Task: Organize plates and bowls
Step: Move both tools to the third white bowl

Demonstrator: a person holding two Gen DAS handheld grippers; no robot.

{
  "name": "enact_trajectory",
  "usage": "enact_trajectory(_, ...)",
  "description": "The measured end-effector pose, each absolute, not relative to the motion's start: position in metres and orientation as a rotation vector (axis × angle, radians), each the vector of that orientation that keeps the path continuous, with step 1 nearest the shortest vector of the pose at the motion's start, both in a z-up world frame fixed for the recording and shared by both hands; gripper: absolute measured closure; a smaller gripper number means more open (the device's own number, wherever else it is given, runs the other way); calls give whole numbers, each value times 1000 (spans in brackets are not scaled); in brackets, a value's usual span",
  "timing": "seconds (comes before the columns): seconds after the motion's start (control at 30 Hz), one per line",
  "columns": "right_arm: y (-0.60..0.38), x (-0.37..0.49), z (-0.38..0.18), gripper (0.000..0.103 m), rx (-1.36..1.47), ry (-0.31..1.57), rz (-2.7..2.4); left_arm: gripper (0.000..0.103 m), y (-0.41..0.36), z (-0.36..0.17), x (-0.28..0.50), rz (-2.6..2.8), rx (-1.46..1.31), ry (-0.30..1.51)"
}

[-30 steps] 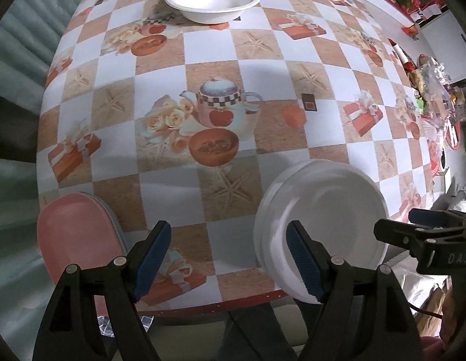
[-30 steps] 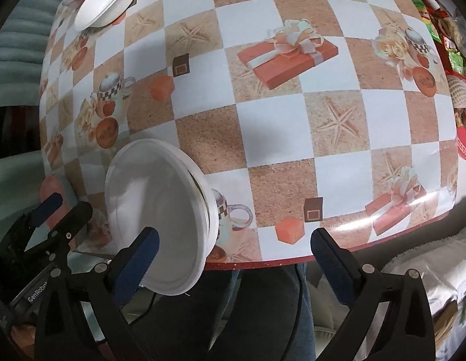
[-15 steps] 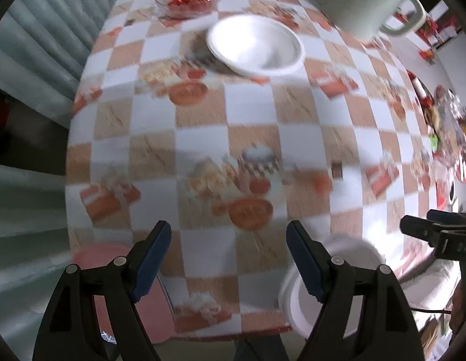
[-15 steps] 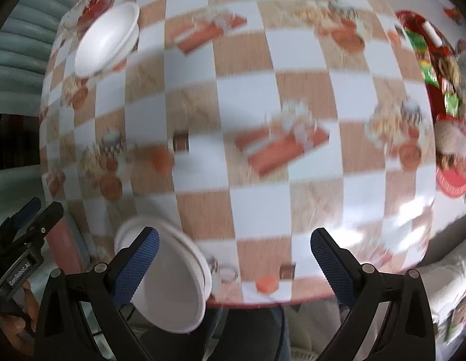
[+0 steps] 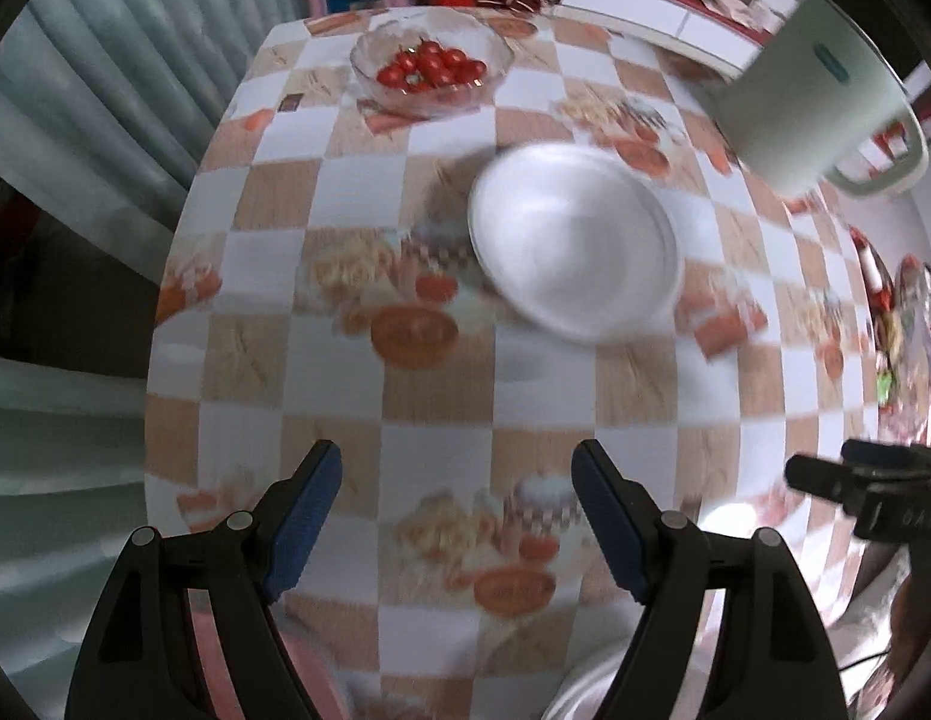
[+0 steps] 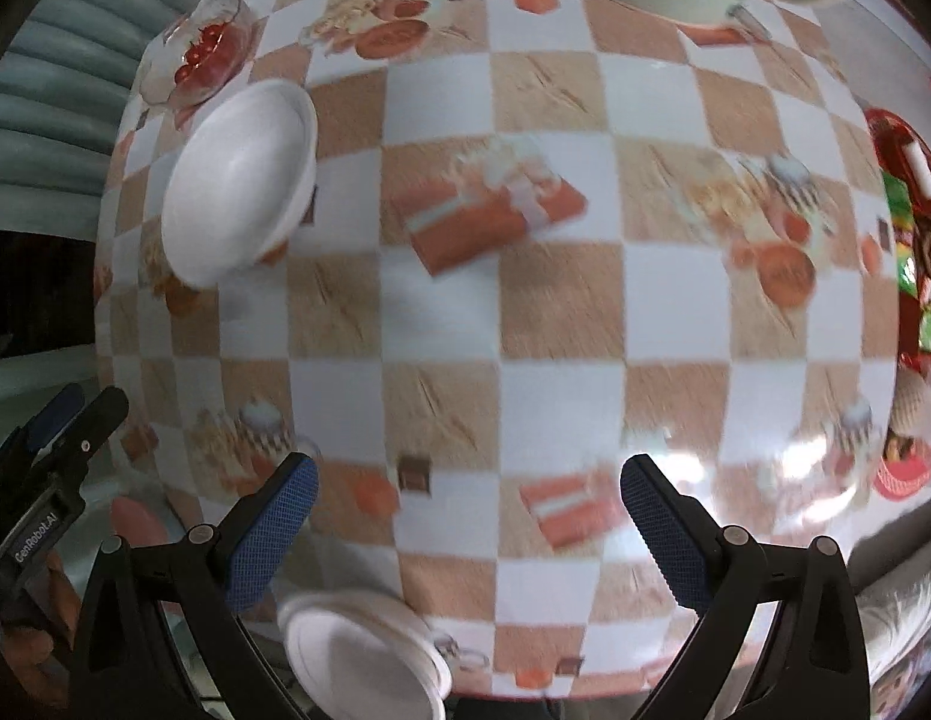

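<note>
A white bowl (image 5: 576, 246) sits on the checkered tablecloth (image 5: 357, 192) ahead of my left gripper (image 5: 456, 516), which is open, empty and above the cloth. The bowl also shows in the right wrist view (image 6: 240, 183) at upper left. A stack of white plates (image 6: 369, 654) lies at the table's near edge, below and between the fingers of my right gripper (image 6: 465, 531), which is open and empty. The plates' rim peeks out at the bottom of the left wrist view (image 5: 591, 696).
A glass bowl of cherry tomatoes (image 5: 432, 69) stands at the far side. A pale green pot (image 5: 813, 102) stands at far right. A pink chair seat (image 5: 309, 684) is below the near edge. Packaged snacks (image 6: 912, 228) lie on the right.
Both grippers have moved forward over the table toward the white bowl. The plate stack has dropped to the bottom edge of both views. Both stay open.
</note>
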State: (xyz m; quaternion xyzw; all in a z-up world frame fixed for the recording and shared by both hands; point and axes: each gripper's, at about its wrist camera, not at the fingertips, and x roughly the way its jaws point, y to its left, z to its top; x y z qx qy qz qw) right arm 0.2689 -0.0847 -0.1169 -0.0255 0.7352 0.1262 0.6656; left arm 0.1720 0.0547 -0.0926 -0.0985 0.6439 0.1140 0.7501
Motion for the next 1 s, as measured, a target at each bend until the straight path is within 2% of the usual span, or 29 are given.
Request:
enact_trajectory(0.53, -21, 349, -150, 2, -35, 1655, 308, 21, 75, -132, 249, 348, -218, 1410)
enact_trajectory(1.0, 12, 369, -195, 2, -93, 1679, 271, 21, 82, -178, 275, 369, -121, 1477)
